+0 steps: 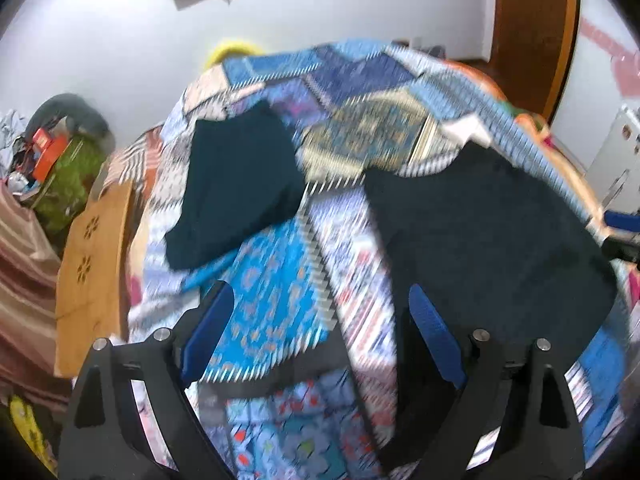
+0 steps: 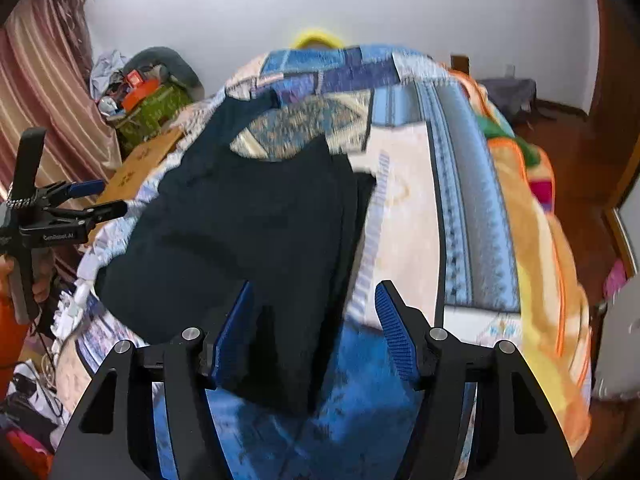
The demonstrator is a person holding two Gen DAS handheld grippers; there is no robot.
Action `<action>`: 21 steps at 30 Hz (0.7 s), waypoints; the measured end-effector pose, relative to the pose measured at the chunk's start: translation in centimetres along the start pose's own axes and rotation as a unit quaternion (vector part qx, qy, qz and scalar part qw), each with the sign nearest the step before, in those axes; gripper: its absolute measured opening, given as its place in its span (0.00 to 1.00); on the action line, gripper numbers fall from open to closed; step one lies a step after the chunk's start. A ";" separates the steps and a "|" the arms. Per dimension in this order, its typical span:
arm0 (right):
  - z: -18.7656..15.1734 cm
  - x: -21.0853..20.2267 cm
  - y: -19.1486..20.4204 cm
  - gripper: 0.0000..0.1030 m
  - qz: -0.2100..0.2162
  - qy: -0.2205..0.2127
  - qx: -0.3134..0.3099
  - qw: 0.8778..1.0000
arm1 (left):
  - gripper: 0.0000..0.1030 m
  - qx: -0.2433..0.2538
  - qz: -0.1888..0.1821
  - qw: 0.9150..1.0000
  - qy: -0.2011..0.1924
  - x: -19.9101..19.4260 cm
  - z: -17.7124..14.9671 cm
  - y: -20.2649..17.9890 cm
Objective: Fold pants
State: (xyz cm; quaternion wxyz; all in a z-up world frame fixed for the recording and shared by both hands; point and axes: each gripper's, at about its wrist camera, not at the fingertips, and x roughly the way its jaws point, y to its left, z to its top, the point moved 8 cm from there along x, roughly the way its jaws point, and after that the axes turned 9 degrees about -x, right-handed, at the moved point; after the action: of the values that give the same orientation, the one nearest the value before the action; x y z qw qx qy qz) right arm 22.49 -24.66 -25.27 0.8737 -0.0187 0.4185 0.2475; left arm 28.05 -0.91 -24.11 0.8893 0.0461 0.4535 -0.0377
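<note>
**Both claws empty above the pants**

Your left gripper hangs wide open over the quilt, nothing between its jaws. Your right gripper is about half open, gripping nothing, above the dark pants, which lie spread on the bed beside a smaller dark folded piece.

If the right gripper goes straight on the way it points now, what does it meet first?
Most likely the dark pants on the quilt. The right gripper is open and points down at the bed, with the cloth's near edge right ahead between its pads. Depth is unclear, so the gap cannot be judged.
</note>
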 end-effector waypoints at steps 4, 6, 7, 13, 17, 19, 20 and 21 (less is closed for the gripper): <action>3.0 1.1 -0.1 0.57 0.011 -0.020 -0.009 1.000 | 0.87 -0.012 -0.045 0.999 0.008 1.6 2.7 -2.0; 4.2 2.2 -0.3 0.57 0.009 -0.022 -0.018 1.000 | 0.87 -0.013 -0.057 0.998 0.016 3.1 3.6 -3.0; 4.6 2.9 -0.4 0.54 0.011 -0.020 -0.020 1.000 | 0.80 -0.008 -0.063 0.998 0.023 4.0 4.0 -3.5; 6.1 8.6 -1.8 0.27 0.016 0.027 -0.016 0.999 | 0.43 0.007 -0.093 0.992 0.084 9.2 3.8 -5.6; 5.6 10.9 -1.6 0.27 0.026 0.058 -0.035 0.997 | 0.43 0.005 -0.101 0.992 0.080 9.8 4.0 -5.5; 5.1 11.5 -1.5 0.26 0.015 0.063 -0.062 0.996 | 0.44 0.006 -0.098 0.992 0.078 10.4 4.0 -5.3; 5.0 11.6 -1.6 0.22 0.007 0.063 -0.075 0.995 | 0.45 0.006 -0.097 0.992 0.076 10.5 3.9 -5.3; 4.9 11.5 -1.6 0.19 -0.004 0.059 -0.087 0.994 | 0.46 0.002 -0.100 0.992 0.078 10.8 3.8 -5.2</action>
State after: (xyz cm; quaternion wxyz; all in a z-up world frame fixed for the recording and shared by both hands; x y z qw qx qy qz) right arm 32.84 -20.09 -30.92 0.8434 -0.1109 0.4461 0.2781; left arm 36.85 -6.78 -30.84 0.8430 0.0053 0.5234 -0.1238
